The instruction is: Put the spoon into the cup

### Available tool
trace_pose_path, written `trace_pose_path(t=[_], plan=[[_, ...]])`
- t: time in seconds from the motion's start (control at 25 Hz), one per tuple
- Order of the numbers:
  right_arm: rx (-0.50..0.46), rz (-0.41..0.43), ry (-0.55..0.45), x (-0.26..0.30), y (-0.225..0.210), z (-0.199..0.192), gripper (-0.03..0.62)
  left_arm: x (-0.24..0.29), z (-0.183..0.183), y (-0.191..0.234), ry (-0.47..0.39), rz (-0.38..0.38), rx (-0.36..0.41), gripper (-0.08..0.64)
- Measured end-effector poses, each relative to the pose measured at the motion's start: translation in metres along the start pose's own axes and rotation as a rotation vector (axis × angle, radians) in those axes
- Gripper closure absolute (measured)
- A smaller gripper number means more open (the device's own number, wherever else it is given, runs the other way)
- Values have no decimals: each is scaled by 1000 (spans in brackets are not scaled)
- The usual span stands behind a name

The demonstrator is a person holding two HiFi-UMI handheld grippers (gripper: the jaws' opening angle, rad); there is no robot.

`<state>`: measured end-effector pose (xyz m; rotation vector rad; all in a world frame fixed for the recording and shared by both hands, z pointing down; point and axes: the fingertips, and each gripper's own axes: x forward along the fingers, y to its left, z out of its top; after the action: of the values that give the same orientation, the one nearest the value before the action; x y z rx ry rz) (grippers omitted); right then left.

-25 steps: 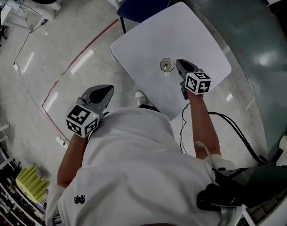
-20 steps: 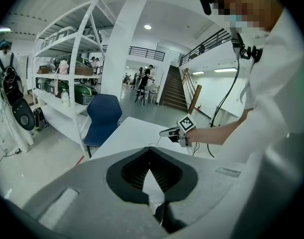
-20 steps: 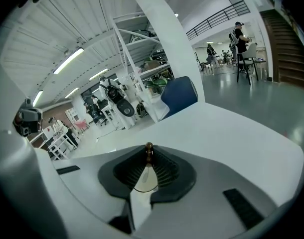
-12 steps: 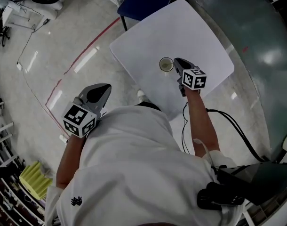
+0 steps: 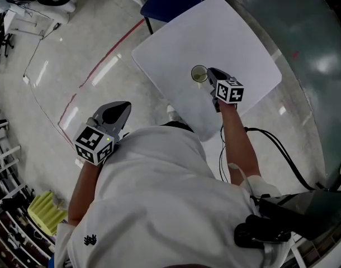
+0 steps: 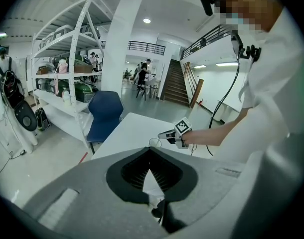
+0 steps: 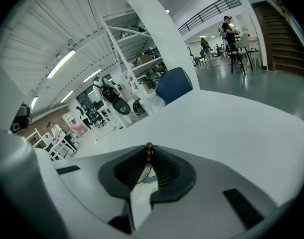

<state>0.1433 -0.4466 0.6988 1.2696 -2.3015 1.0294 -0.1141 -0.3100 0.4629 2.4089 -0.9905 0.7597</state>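
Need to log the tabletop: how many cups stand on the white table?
1. The cup stands on the white table, beside the right hand-held gripper. That gripper and arm could hide a little tabletop.

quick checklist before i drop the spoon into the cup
1. spoon clamped in right gripper: ok
2. cup upright on table: ok
3. right gripper close beside the cup: ok
4. spoon's lower end lined up over the cup mouth: cannot tell, hidden under the jaws
5. left gripper empty and off the table, out of the way: ok
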Motion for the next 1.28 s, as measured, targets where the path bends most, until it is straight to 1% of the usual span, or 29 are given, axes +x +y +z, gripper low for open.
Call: trace_pose_path(t=[0.24, 0.72, 0.84, 0.92, 1.0, 1.04, 1.28], plan=[[-15, -1, 6, 4, -2, -8, 543, -1, -3, 0, 2, 4, -3, 555], [-19, -3, -6, 7, -2, -8, 540, -4, -8, -5, -4, -5, -2, 555], [-39, -9, -2, 8, -4, -10, 535, -5, -10, -6, -9, -5, -6, 555], [-40, -11, 5, 11, -6, -12, 509, -5, -12, -5, -12, -5, -7, 555], [-36, -9, 5, 13, -5, -11, 457, -7, -13, -3, -14, -4, -7, 555], [-38, -11, 2, 13, -4, -11, 443, -8, -14, -2, -16, -3, -8, 555], [-49, -43, -16, 2, -2, -8, 400, -21, -23, -3, -32, -5, -14, 555]])
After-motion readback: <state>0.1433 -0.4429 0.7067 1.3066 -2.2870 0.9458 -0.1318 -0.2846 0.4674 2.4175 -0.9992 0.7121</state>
